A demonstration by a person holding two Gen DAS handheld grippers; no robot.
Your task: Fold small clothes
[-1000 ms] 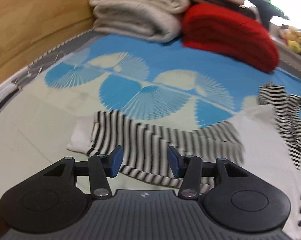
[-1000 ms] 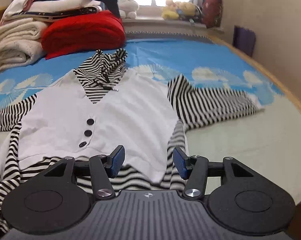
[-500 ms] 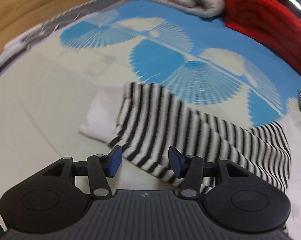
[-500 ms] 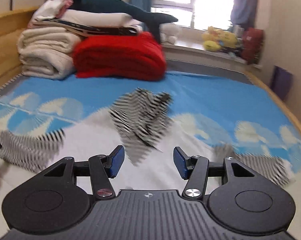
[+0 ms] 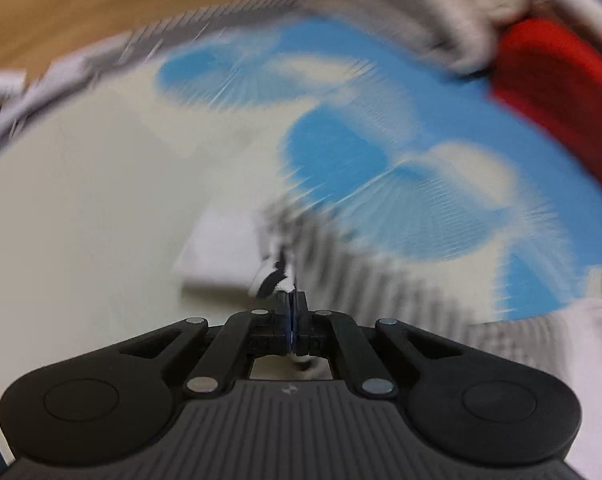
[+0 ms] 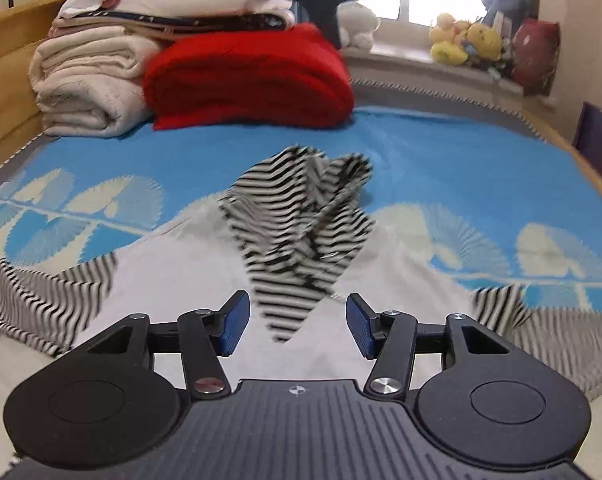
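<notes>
The top, white in the body with striped sleeves and a striped hood, lies spread face up on the bed, its 2 sleeves out to either side. The left gripper has its jaws pinched fully together at the end of the left sleeve, just beside the white cuff; a bit of striped cloth sticks out above the tips, so it seems to have the sleeve edge nipped, though the blur in that view leaves this short of certain. The right gripper hangs over the chest of the top with its jaws about half apart and nothing between them, the point of the hood just ahead of them. This looks like step 1 of the fold: bringing the left sleeve in across the body. Next, the left hand would need to lift the cuff clear and carry it over the white front, while the right hand either pins the body flat or goes for the right sleeve.
</notes>
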